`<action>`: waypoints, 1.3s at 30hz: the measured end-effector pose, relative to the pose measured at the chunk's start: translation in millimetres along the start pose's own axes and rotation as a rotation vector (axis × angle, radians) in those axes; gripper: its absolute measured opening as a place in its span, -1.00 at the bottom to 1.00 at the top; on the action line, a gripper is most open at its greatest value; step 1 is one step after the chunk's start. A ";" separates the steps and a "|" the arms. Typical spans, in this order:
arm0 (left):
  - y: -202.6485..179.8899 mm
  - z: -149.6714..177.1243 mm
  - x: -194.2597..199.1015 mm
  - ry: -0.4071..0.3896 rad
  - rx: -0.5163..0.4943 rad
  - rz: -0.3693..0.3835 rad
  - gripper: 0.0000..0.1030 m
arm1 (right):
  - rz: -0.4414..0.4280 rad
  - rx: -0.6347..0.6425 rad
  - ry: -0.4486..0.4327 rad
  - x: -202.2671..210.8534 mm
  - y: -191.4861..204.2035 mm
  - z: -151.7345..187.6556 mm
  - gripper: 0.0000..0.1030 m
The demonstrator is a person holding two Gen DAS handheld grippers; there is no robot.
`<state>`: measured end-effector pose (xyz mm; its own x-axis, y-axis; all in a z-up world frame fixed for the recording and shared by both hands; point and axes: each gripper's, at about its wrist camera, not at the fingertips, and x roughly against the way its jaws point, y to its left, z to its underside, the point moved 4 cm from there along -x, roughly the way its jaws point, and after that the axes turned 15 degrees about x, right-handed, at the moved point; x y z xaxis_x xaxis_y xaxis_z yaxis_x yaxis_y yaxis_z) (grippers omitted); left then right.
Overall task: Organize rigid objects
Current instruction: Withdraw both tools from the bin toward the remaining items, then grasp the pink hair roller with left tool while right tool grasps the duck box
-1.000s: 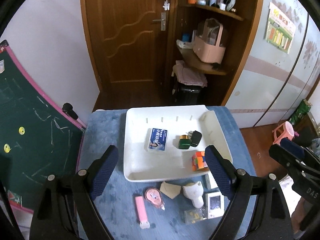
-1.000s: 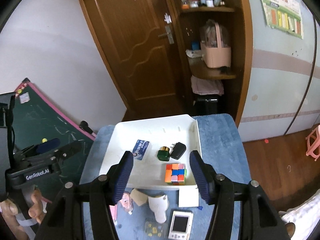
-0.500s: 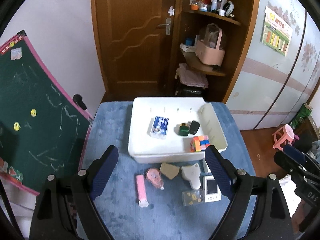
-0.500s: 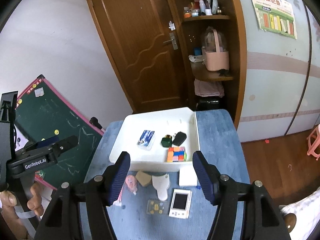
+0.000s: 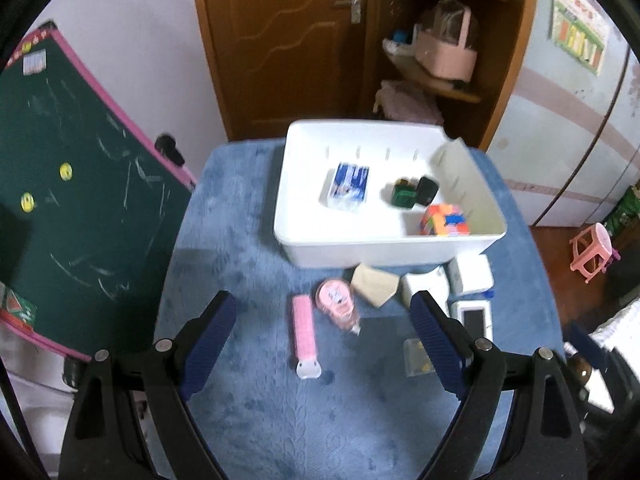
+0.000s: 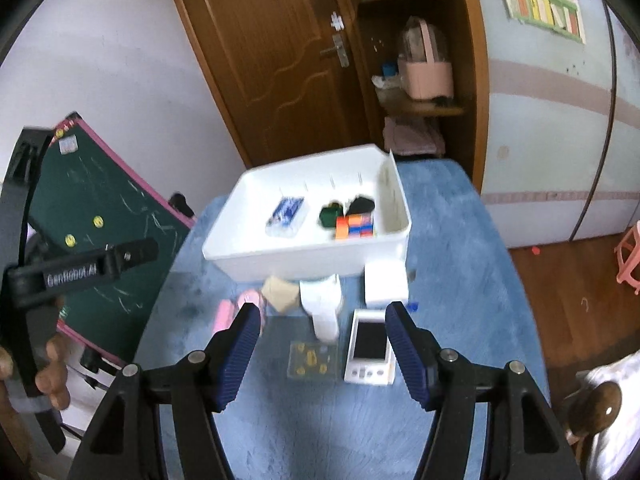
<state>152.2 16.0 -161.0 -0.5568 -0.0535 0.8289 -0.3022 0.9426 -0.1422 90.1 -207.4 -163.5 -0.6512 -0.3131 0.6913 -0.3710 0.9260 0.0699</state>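
Hovering both tongs, left (image 5: 322,334) and right (image 6: 322,338), wide and empty over the blue counter (image 5: 248,400); sorting into white bin (image 5: 384,246), cube (image 5: 444,220) already inside, pink tube (image 5: 304,330) and calculator (image 6: 370,346) waiting outside, likely next.

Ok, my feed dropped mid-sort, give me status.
Left gripper and right gripper open, empty. White bin holds the cube; pink tube and white gadget on the blue mat. Nothing blocking.
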 end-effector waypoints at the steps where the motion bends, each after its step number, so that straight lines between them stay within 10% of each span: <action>1: 2.3 2.8 -5.9 0.012 0.006 -0.001 0.75 | -0.004 -0.002 0.006 -4.6 2.5 6.5 0.28; 16: 44.2 44.2 -110.5 0.218 0.053 -0.089 0.75 | 0.007 -0.022 0.114 -82.4 43.1 82.5 0.28; 39: 53.3 59.0 -175.4 0.342 0.039 -0.089 0.75 | 0.149 -0.032 0.107 -148.4 55.1 82.1 0.37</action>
<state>188.1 56.2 -345.9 -0.2379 -0.0157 0.9712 -0.3710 0.9255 -0.0759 112.0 -127.2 -321.2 -0.6224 -0.1494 0.7683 -0.2534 0.9672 -0.0173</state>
